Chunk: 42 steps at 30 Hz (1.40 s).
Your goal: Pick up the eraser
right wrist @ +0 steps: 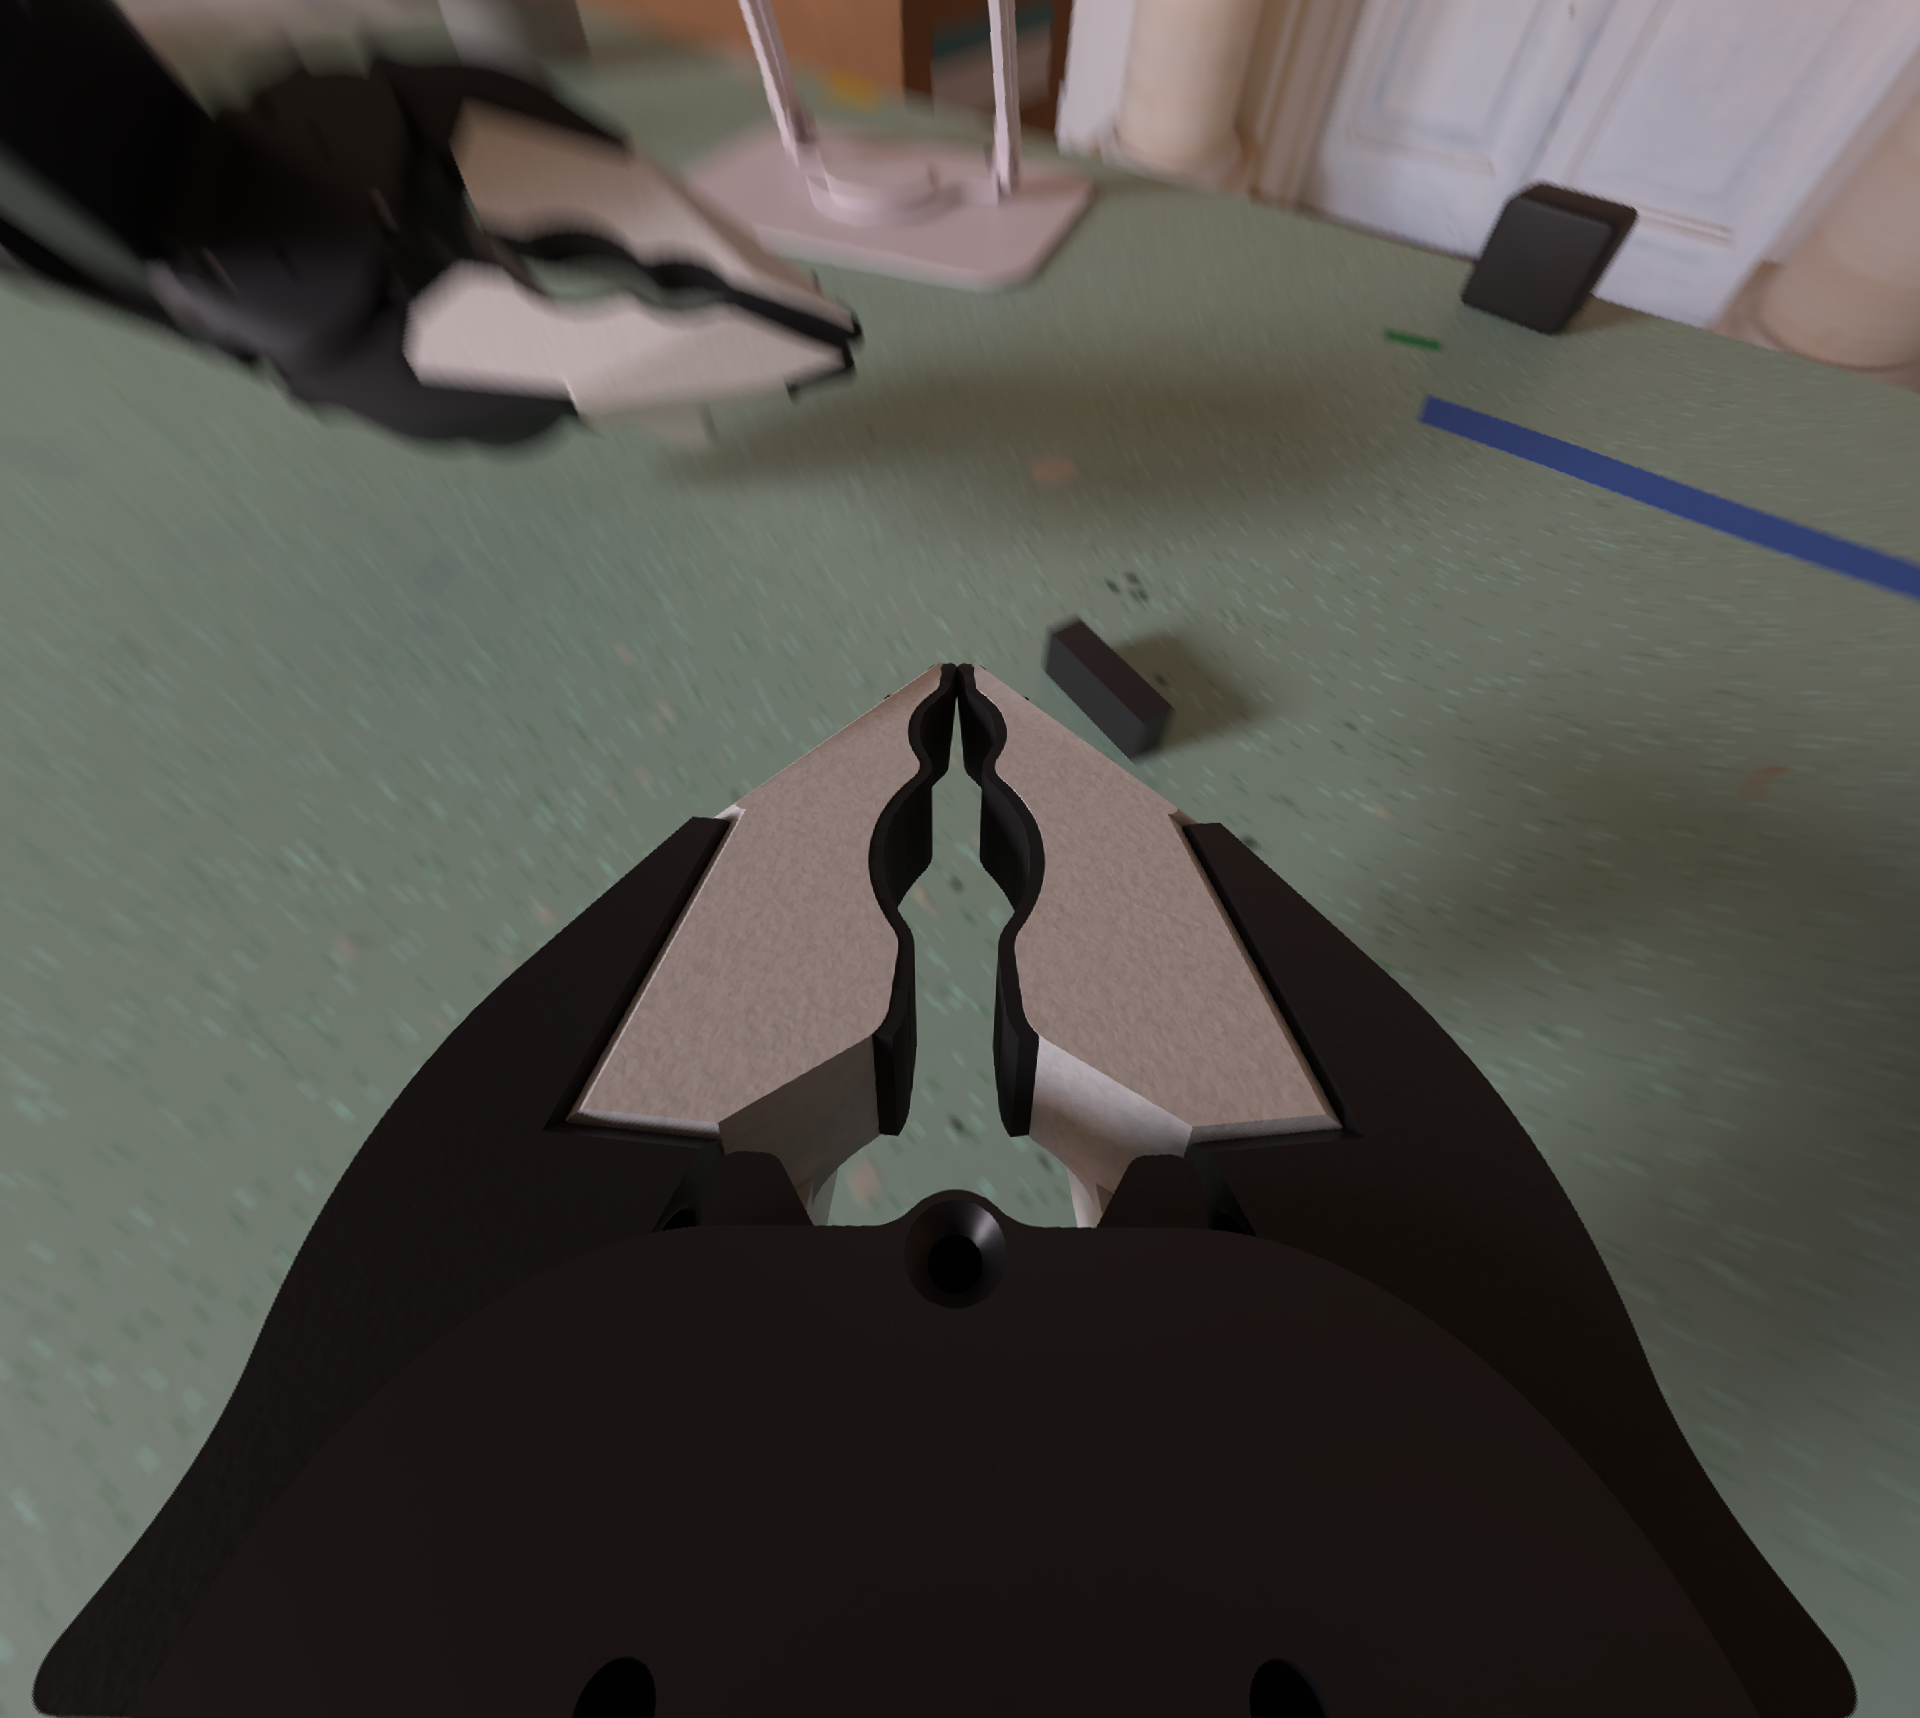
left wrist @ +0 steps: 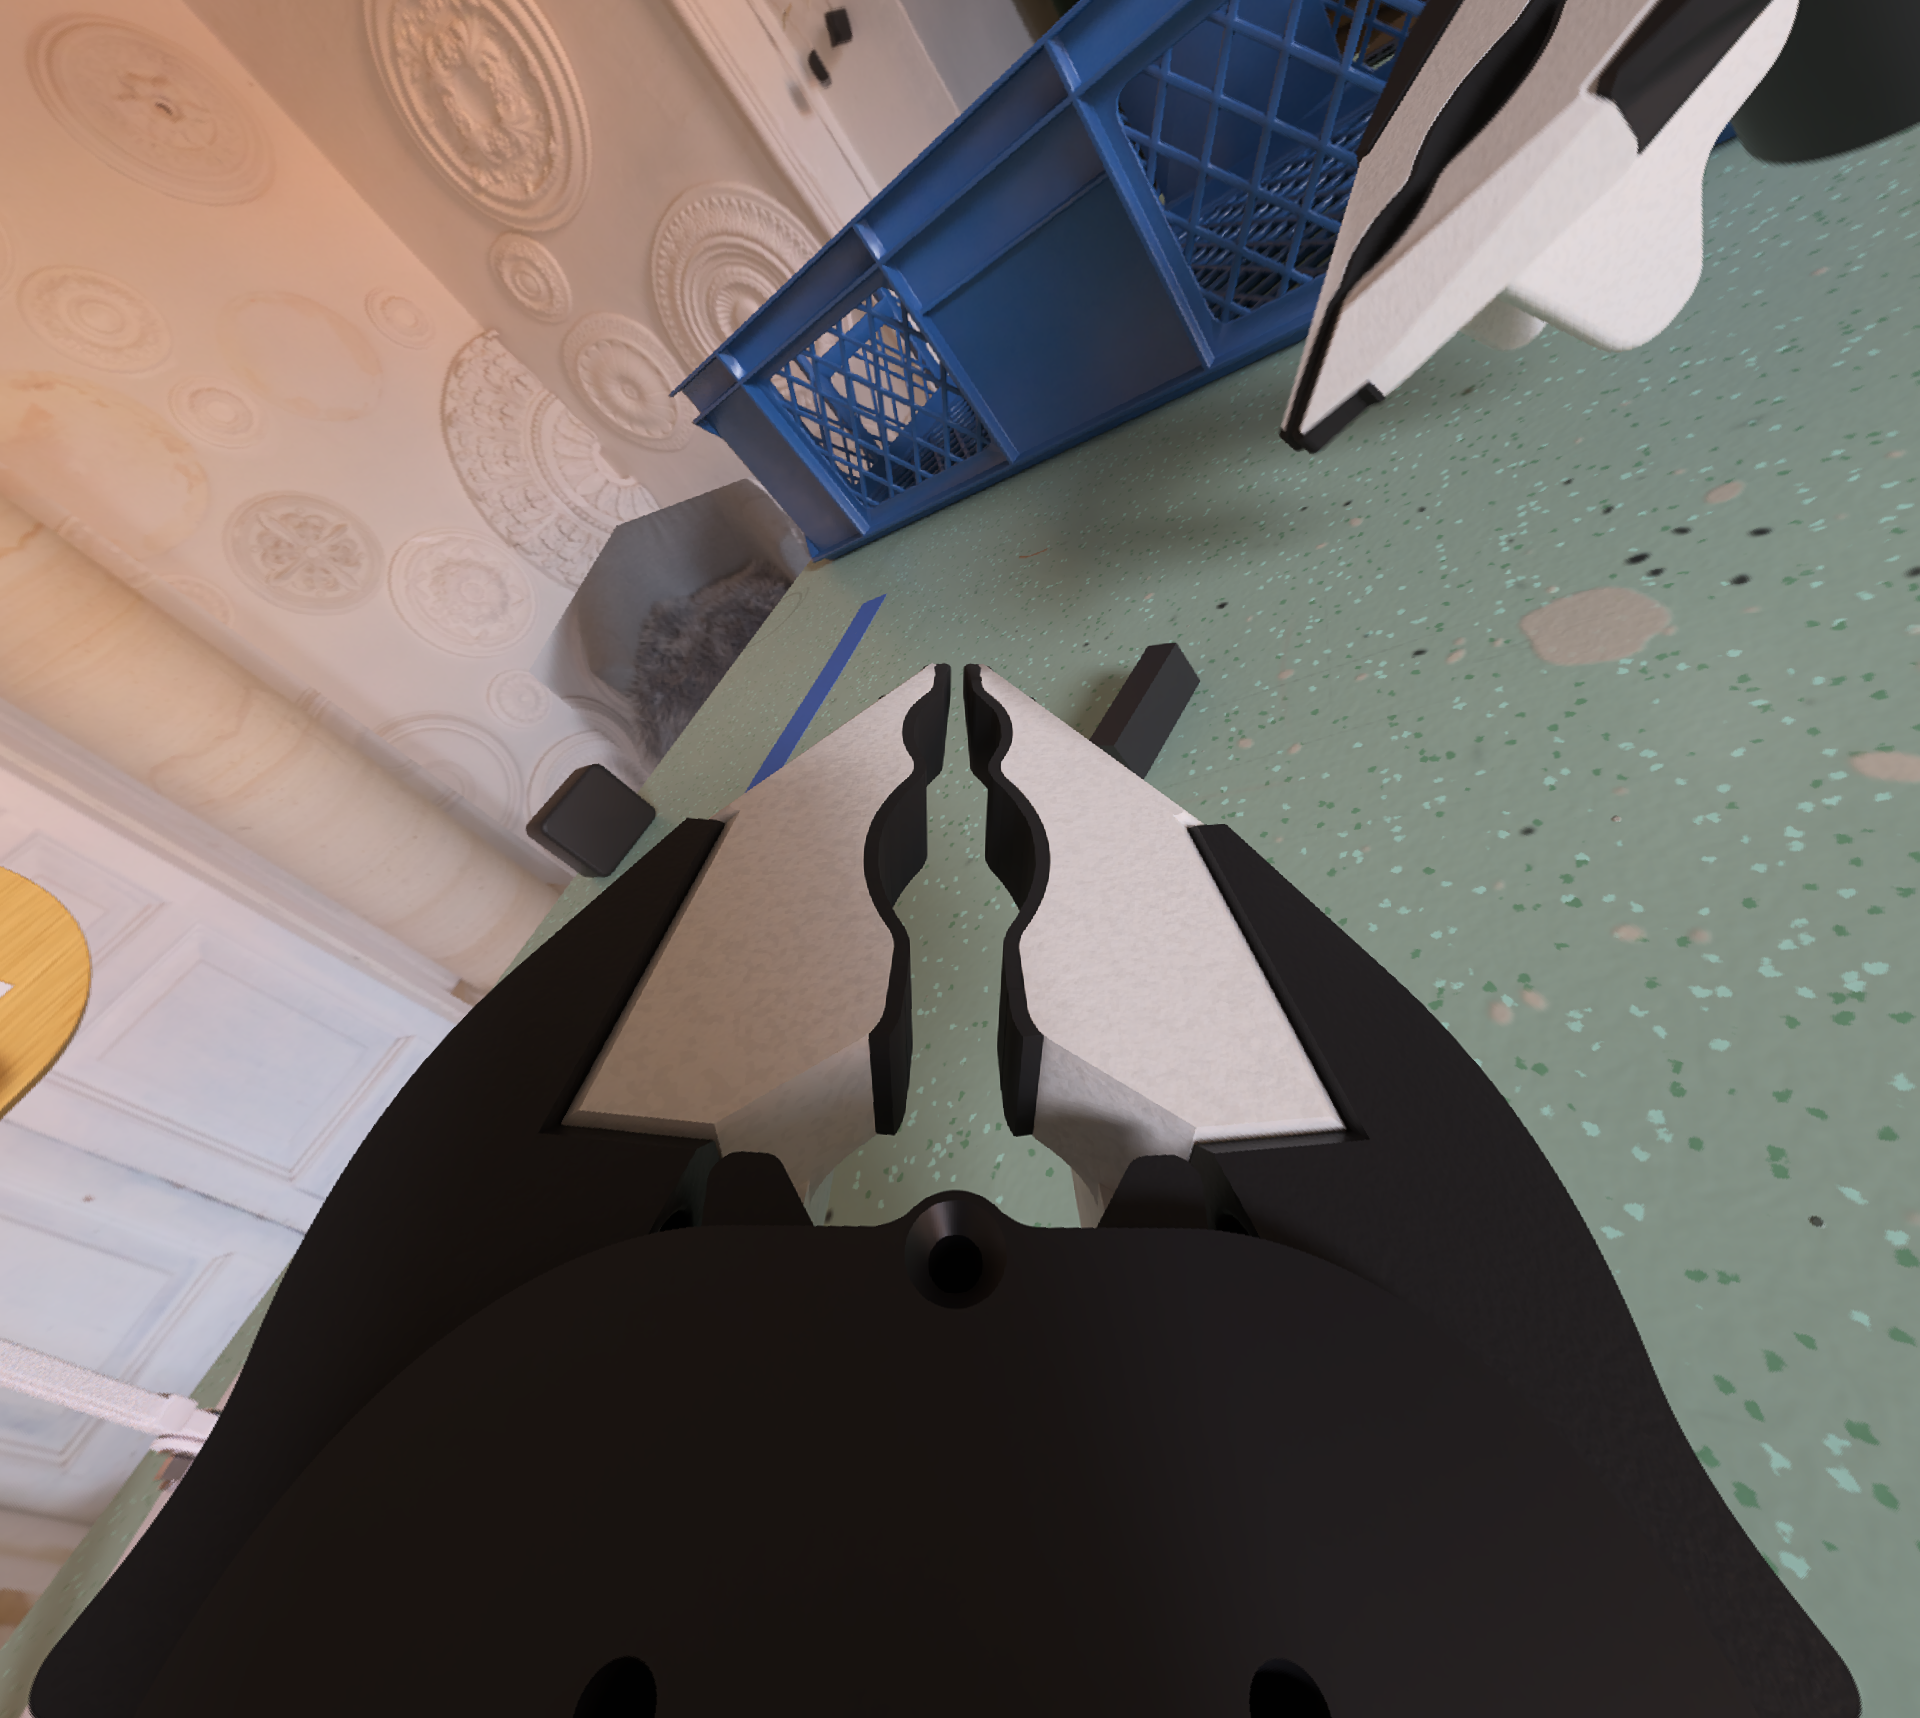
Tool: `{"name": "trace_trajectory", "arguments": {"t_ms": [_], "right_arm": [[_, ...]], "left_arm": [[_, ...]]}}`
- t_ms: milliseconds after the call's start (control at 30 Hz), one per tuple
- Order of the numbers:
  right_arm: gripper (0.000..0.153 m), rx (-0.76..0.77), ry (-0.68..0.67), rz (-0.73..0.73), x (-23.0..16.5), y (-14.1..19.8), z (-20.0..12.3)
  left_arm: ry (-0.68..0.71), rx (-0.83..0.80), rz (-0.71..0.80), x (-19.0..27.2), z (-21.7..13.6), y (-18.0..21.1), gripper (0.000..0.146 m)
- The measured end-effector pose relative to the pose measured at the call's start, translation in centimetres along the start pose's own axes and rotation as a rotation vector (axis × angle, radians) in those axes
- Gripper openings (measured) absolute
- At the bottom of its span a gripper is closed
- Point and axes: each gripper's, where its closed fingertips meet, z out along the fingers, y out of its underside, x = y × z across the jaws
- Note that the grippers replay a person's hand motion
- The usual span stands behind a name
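Note:
The eraser [right wrist: 1110,700] is a small black block lying on the green speckled table, just right of and beyond my right gripper's tips. It also shows in the left wrist view [left wrist: 1148,712], partly hidden behind my left gripper's right finger. My left gripper [left wrist: 956,679] is shut and empty, its tips nearly touching, above the table near its edge. My right gripper [right wrist: 956,673] is shut and empty, low over the table. Each gripper shows in the other's view: the right one at top right [left wrist: 1340,411], the left one blurred at upper left [right wrist: 821,338].
A blue plastic crate [left wrist: 1091,255] stands at the table's far side. A thin blue strip [right wrist: 1662,496] lies near the eraser. A dark square block [right wrist: 1546,255] sits at the table edge. A white stand's base [right wrist: 914,224] rests beyond. A dark round object [left wrist: 1839,99] sits at top right.

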Motion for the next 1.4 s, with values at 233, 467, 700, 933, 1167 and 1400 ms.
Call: {"name": "trace_trajectory", "arguments": {"t_ms": [233, 467, 700, 933, 1167, 1400], "right_arm": [[0.0, -0.487, 0.047, -0.704, 1.9, 2.2, 1.0], [0.0, -0.626, -0.004, -1.06, 3.3, 2.3, 4.5], [0.0, -0.46, -0.305, -0.243, -4.5, 3.3, 6.6], [0.044, -0.54, -0.369, -0.205, -5.3, 4.5, 5.6], [0.04, -0.612, -0.213, -0.508, 2.7, 3.5, 6.1], [0.034, -0.756, -0.376, -0.55, 4.0, 4.2, 7.5]], "left_arm": [[-0.004, 0.012, -0.13, -1.2, -0.3, 0.4, 0.002], [0.0, 0.028, -0.378, -2.9, -0.7, 1.3, 0.002], [-0.017, 0.044, -0.462, -3.9, -0.8, 1.7, 0.002], [-0.009, 0.048, -0.483, -3.9, -0.8, 1.7, 0.002], [0.008, 0.06, -0.518, -4.0, -0.8, 1.6, 0.002], [0.027, 0.072, -0.53, -3.9, -0.9, 1.5, 0.002]]}}
